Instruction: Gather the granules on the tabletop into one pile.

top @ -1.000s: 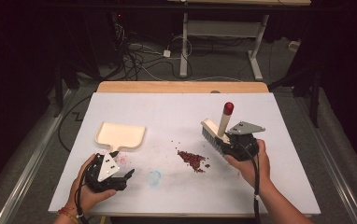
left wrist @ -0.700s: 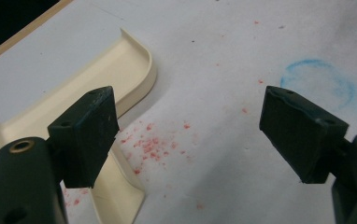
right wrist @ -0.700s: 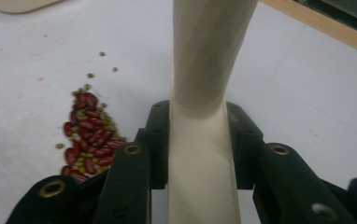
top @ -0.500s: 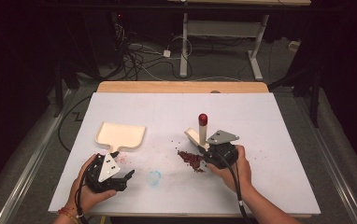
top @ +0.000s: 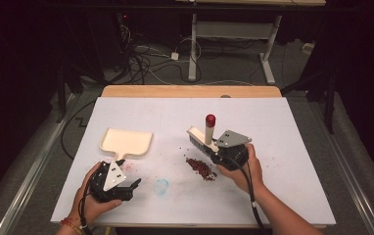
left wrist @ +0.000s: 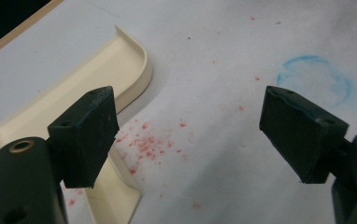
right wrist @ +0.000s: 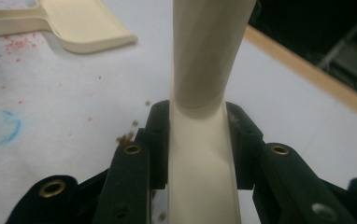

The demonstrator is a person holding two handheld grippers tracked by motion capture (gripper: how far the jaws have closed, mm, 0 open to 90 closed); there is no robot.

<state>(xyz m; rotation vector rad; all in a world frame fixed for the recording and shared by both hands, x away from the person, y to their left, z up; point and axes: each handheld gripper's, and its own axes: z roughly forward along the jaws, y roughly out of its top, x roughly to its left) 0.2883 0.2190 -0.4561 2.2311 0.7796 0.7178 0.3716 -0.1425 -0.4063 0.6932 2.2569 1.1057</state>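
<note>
at lower left of the high view, the left gripper [top: 135, 184] rests with jaws spread wide and nothing between them, just below the cream plastic dustpan [top: 126, 142], whose tray holds nothing and whose handle points toward it. at centre, the right gripper [top: 213, 151] clamps the cream hand brush with a red-tipped handle [top: 207, 134], handle upright, bristles just above the red crumb pile [top: 200, 168].

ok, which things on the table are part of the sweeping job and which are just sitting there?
In the job:
- brush, clamped in the right gripper
- pile of red crumbs
- cream dustpan
- left gripper, open beside the dustpan handle

Just there:
- blue ring mark on the table sheet
- cables on the floor behind the table
</note>
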